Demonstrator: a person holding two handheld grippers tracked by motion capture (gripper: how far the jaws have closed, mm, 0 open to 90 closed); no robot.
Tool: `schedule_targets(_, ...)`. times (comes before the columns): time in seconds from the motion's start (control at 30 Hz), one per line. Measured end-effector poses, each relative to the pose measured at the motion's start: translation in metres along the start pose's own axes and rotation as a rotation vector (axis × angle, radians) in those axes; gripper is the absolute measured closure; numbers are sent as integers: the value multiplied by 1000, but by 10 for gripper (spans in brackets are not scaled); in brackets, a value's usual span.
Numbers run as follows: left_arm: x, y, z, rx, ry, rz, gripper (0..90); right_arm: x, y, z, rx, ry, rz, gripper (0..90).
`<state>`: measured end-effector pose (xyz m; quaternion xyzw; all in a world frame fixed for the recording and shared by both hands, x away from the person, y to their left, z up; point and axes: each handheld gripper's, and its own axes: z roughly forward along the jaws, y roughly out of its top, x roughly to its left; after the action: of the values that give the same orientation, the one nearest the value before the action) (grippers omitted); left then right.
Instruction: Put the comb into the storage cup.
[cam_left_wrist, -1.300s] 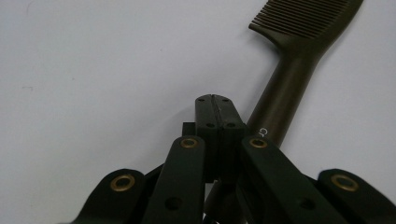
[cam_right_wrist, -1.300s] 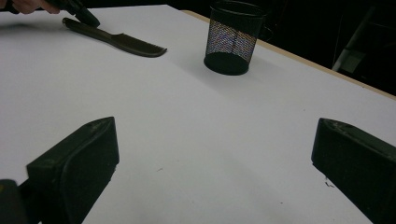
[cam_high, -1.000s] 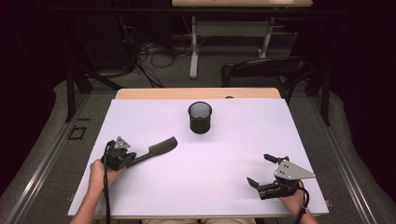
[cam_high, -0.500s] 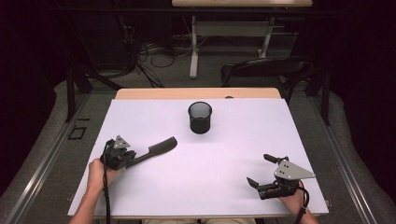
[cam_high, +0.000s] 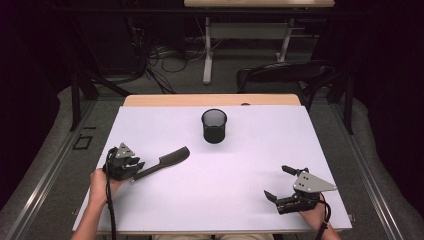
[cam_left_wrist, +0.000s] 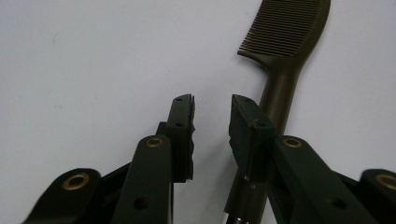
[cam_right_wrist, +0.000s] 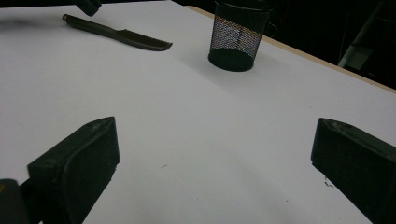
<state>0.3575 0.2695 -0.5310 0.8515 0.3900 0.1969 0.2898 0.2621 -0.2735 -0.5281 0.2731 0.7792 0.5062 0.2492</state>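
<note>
Two grippers sit low over the white bench (cam_high: 225, 200), one near each front corner. The left gripper (cam_left_wrist: 212, 116) has its jaws parted a little, with a narrow gap between the pads and bare bench showing through it; they have just been opening. A dark comb (cam_left_wrist: 280, 60) lies flat on the bench near the left edge, and in the left gripper view its handle runs under and just beside the right-hand jaw, outside the gap, so nothing is between the pads. The comb's toothed head points away from the gripper toward the middle of the bench. A black mesh cup (cam_high: 214, 126) stands upright toward the rear edge, well apart from the comb. The right gripper (cam_high: 280, 182) rests near the front right corner with its jaws spread wide over bare bench, far from both comb and cup.
</note>
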Motion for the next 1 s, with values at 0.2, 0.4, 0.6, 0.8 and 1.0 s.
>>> schedule_targets(0.2, 0, 2, -5, -18, -28, -5, 448, 0, 0, 0, -4, 1, -3, 6)
schedule_targets(0.4, 0, 7, -7, -21, -30, -16, 278, 0, 0, -1, -9, 1, -1, 6)
schedule_targets(0.6, -1, 10, -8, -23, -31, -13, 175, 0, 0, -1, -9, 6, -1, 5)
schedule_targets(0.8, -2, 11, -9, -28, -55, 2, 111, 0, 0, 0, -6, 5, 0, 5)
schedule_targets(1.0, -8, 16, -11, -19, -70, 31, 55, 0, 0, 0, -6, 4, -3, 5)
